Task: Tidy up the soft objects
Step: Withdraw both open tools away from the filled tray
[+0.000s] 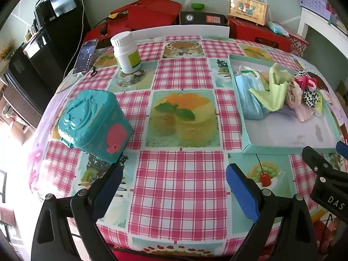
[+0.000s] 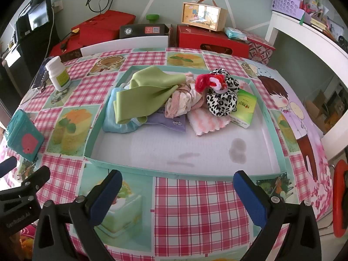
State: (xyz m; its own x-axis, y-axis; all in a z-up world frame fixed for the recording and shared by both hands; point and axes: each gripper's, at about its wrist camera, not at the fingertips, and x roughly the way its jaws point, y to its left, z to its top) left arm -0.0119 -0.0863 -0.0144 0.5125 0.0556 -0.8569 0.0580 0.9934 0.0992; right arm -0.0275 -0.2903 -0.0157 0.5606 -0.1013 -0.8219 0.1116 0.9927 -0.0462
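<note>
Both your claws are spread wide and holding nothing: left claw [image 1: 174, 187] hovers over the checked worktop [image 1: 180, 174] near the teal tin [image 1: 93, 121], right claw [image 2: 177, 193] just short of the shallow teal tray [image 2: 184, 174]. Soft stuff's piled at the tray's far end: green cloth [image 2: 148, 93], leopard scrunchie [image 2: 221, 102], blue masks [image 2: 117, 121].

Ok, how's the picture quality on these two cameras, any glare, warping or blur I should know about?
Left wrist view: strong daylight blows out the lower left edge, washing out the tablecloth there; the fisheye bows the table edge, and the teal tin stays sharp. Right wrist view: even light, no glare; the tray rim curves from distortion, and the soft pile is in focus.
</note>
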